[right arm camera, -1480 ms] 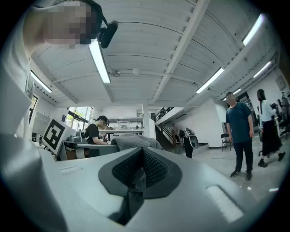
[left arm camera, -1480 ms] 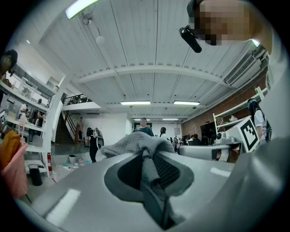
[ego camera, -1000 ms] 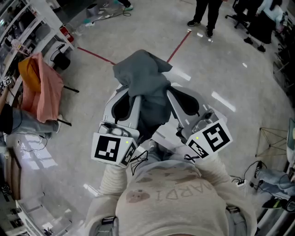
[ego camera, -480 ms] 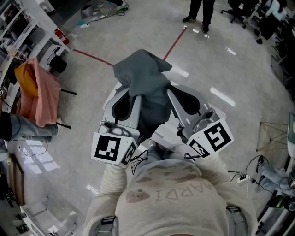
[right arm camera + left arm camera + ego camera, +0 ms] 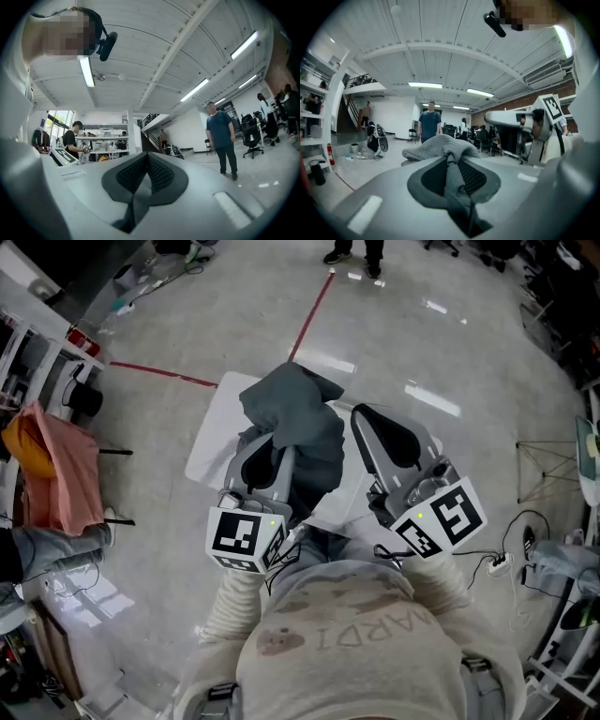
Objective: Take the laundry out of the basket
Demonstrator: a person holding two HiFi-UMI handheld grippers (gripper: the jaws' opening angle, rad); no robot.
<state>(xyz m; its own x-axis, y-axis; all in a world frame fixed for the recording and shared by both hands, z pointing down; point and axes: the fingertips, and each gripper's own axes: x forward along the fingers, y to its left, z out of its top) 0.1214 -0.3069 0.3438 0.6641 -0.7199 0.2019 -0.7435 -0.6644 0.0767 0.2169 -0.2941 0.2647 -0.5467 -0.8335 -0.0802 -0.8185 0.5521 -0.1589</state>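
Bunched grey garment between jaws

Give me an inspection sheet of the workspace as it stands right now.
Surface: grey floor with red tape lines; a white sheet or board below the grippers.
Job's things: grey garment held up, draped over the left gripper; basket, nothing seen.
Clutter: pink and orange cloths hanging at the left.
Grippers: left gripper shut on the grey garment; right gripper jaws together, with a thin grey sliver between the pads that may or may not be cloth.
Cables: black cable and white power strip on the floor at the right.
Surroundings: shelving at the left; a person standing ahead.
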